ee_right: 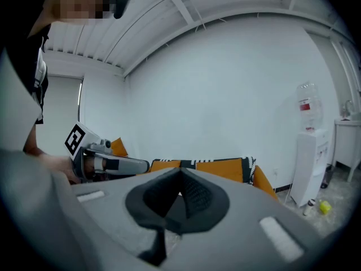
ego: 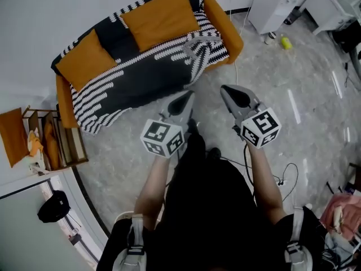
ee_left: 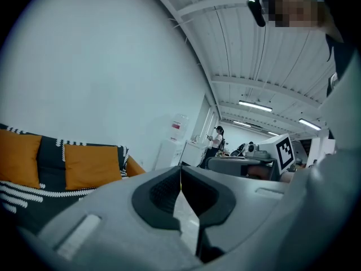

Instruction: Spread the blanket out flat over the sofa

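Left tongs point(ego: 189, 96), right tongs point(ego: 224, 88) closed, facing sofa point(ego: 224, 22) edge, blanket point(ego: 141, 79) overhanging

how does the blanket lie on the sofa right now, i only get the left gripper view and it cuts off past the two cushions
Observer: In the head view the blanket covers the seat and back of the sofa, but a part near the picture's right end looks folded over.
Operator: is the right gripper holding anything
Observer: No, the right gripper is shut with nothing between its jaws.
Operator: are we at the sofa yet
Observer: Not yet. Both it and the left gripper hang over the floor, short of the blanket's front edge.
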Motion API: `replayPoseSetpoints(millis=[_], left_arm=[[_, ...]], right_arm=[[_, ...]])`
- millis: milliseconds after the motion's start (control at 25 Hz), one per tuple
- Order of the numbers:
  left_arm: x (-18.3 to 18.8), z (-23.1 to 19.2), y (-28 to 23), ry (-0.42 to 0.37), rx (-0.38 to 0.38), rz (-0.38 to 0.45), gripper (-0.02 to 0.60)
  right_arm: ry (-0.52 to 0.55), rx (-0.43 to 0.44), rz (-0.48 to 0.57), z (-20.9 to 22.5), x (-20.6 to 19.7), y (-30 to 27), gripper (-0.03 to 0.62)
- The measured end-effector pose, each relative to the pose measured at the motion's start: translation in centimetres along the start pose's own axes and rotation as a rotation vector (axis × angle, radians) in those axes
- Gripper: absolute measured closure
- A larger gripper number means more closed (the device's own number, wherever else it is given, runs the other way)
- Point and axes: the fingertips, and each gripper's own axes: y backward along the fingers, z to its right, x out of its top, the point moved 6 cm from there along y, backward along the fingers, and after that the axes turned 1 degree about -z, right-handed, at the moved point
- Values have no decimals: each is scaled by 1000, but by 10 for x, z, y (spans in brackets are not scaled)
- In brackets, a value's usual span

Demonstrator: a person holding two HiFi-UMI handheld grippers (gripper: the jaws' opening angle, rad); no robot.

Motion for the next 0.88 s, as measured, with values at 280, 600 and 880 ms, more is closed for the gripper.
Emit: replayPoseSetpoints(millis=[280,600,880], left_arm=[[23,-60,-13,13,-1,16,568],[27,-105,-19,37,-12,16,569],[12,-135,-23,91,4,-23,568]], right_arm=[[41,-7,-17,11,23,-60,592],[56,-20,-65,14,24,-105,592],[54,-46,-117,23,14,-127,591]])
